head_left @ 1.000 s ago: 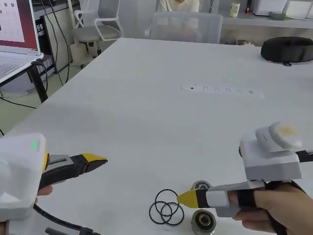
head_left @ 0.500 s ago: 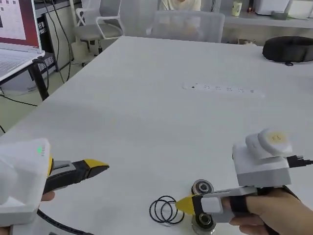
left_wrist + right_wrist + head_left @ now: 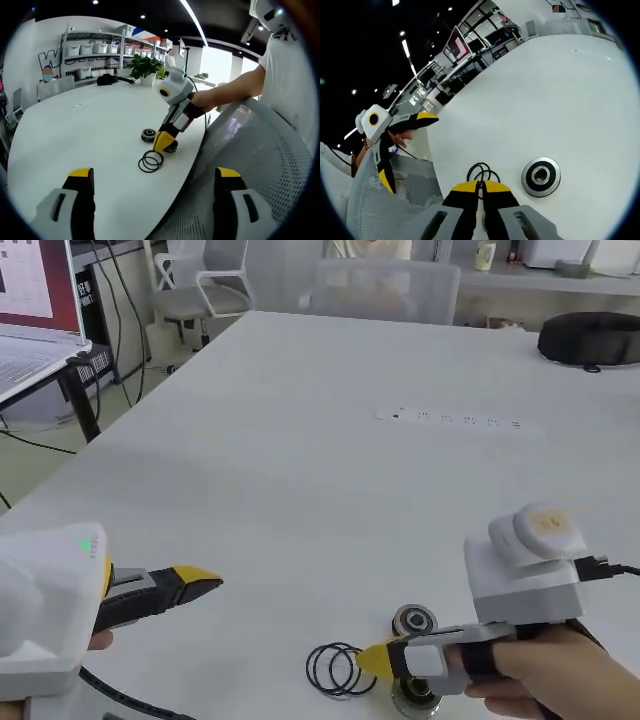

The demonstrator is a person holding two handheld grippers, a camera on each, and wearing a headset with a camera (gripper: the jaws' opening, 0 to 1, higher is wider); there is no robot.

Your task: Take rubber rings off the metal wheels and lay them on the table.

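Now our right gripper [image 3: 375, 660], shut and seemingly empty, has sunk toward the nearer metal wheel [image 3: 413, 697], likely for another ring; rubber rings [image 3: 338, 668] lie beside it on the surface [image 3: 300, 470]; left gripper [image 3: 190, 582] gapes empty.

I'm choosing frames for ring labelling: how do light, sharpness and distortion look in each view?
Head view: soft even light, black rubber rings crisp on the white table. Left gripper view: fisheye bends the table edge, rings small. Right gripper view: strong curvature, round metal wheel sharp, rings partly hidden behind the shut right gripper.
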